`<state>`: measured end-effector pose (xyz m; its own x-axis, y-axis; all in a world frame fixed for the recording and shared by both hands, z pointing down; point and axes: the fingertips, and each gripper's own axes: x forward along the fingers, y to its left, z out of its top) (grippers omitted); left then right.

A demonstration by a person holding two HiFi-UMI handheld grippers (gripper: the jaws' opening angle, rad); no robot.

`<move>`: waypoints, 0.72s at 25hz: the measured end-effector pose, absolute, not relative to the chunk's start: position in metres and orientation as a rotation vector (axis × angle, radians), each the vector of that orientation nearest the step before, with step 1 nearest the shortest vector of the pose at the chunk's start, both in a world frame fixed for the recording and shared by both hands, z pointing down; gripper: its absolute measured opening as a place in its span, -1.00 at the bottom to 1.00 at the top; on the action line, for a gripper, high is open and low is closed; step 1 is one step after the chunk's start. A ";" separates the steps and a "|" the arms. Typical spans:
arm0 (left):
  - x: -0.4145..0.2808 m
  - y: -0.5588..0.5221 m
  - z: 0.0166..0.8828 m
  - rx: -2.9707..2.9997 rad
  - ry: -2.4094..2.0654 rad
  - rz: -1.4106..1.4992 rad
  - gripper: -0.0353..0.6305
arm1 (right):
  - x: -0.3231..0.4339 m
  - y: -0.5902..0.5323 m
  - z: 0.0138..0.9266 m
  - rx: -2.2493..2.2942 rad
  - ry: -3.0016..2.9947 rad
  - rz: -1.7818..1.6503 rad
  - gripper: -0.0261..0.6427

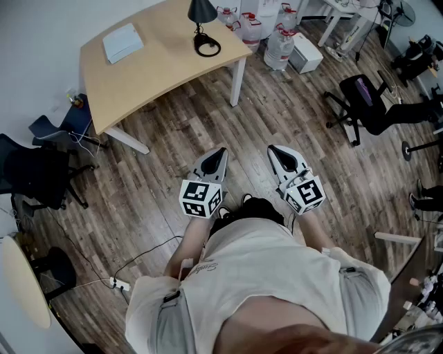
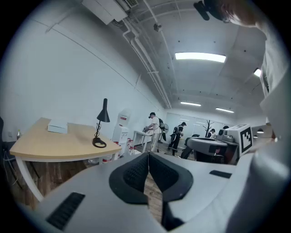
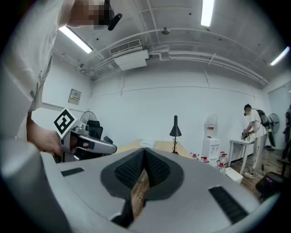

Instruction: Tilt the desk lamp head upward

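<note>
Both arms low in front of the torso, forearms roughly parallel, tongs side by side with noses aimed toward the bench [image 1: 156, 69].

Left tongs [image 1: 220, 151]: closed, ribbed black pads [image 2: 135, 171] meet at the tips, nothing between them. Right tongs [image 1: 274, 148]: same, tips together and empty. The shells are smooth grey plastic, tapering to a wedge.

Both sit well short of the bench, over the dark wood-plank floor [image 1: 159, 159].

The desk lamp [image 1: 201, 21] stands on the bench near its far end, untouched. It has a matte black cone head facing down, a thin black stem, and an open ring base lying flat.

The bench has a pale wood top with a curved front edge and white legs. A flat white box [image 1: 123, 43] lies on the bench, well apart from the lamp.
</note>
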<state>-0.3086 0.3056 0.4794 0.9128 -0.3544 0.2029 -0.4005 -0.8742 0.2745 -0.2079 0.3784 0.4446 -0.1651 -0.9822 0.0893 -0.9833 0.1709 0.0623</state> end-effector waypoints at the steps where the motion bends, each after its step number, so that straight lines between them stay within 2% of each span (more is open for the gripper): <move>1: -0.306 0.304 0.477 2.772 -0.554 0.205 -0.85 | -0.207 0.375 0.443 1.956 -2.319 0.011 -0.94; 18: -0.284 0.247 0.500 2.730 -0.646 0.273 -0.84 | -0.155 0.313 0.480 1.985 -2.338 0.161 -0.94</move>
<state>-0.2842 0.2468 0.5000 0.8794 -0.4019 0.2553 -0.4633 -0.8460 0.2640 -0.1552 0.3129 0.4799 -0.1633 -0.9791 0.1213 -0.9865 0.1603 -0.0344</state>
